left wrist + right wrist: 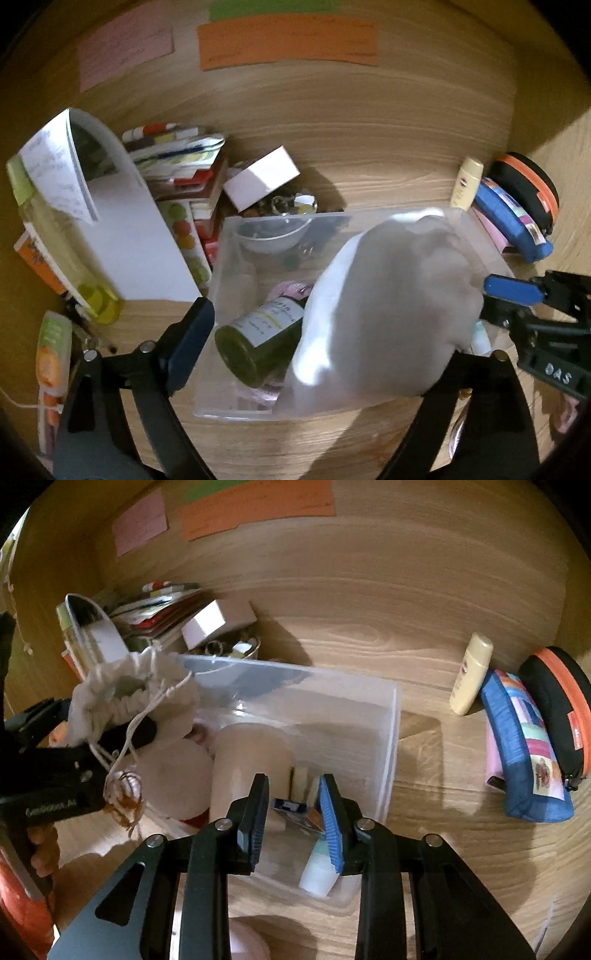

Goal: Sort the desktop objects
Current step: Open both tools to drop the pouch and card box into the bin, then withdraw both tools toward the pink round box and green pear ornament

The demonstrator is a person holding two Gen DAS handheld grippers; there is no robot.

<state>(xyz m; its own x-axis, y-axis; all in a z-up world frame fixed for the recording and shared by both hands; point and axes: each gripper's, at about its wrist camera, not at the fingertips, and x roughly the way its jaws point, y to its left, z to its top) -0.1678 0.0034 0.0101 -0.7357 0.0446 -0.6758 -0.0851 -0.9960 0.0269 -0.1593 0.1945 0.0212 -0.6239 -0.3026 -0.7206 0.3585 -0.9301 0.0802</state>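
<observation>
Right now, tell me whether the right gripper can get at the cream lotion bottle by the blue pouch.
Probably yes: the cream lotion bottle lies on open desk beyond the clear bin, nothing over it. The right gripper must first clear the bin wall.

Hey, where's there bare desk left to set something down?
Bare wood lies between the clear bin and the yellow lotion bottle, and behind the bin up to the orange paper. Crowded: the book pile left, pouches right.

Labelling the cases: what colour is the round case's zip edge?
Orange, on a black round case; clearest in the right wrist view.
</observation>
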